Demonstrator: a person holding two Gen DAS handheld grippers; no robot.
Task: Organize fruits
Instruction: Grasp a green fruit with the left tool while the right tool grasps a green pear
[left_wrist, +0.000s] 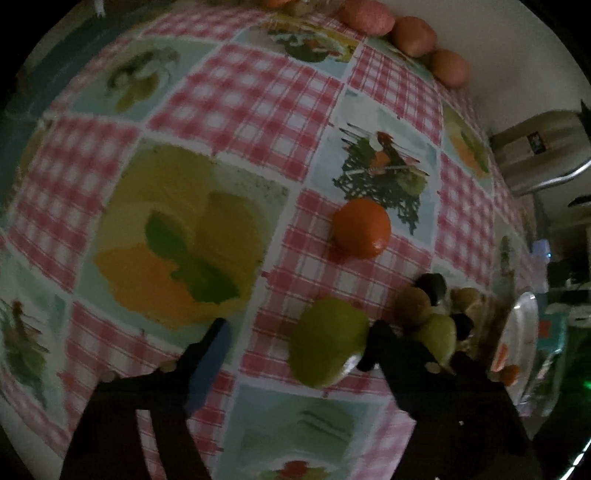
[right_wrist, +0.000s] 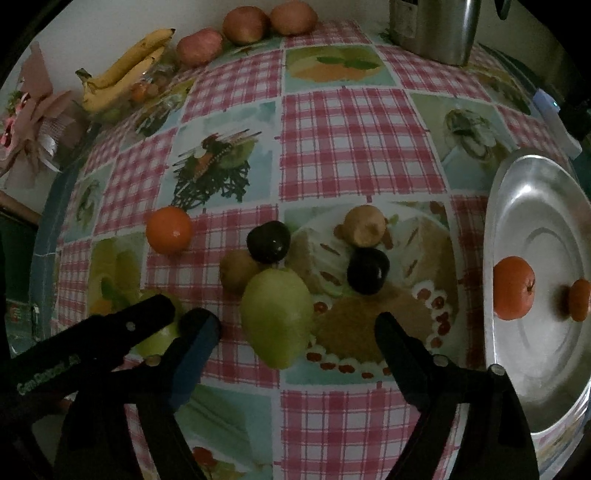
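Observation:
My left gripper (left_wrist: 295, 336) is open, with a green pear (left_wrist: 327, 341) lying on the checked cloth between its fingers, against the right one. An orange (left_wrist: 362, 228) sits beyond it. My right gripper (right_wrist: 297, 332) is open over a second green pear (right_wrist: 275, 315). Past that pear lie two dark fruits (right_wrist: 267, 242), two brown kiwis (right_wrist: 364, 226) and the orange (right_wrist: 169, 229). The left gripper's finger (right_wrist: 147, 314) shows at the lower left over the first pear (right_wrist: 160, 338). A metal plate (right_wrist: 554, 369) at the right holds two oranges (right_wrist: 513, 288).
Bananas (right_wrist: 122, 70) and three apples (right_wrist: 245, 24) line the far edge by the wall. A steel pot (right_wrist: 436, 29) stands at the far right. A pink ribbon bundle (right_wrist: 33, 110) sits at the far left. The table's left edge (right_wrist: 48, 229) is near.

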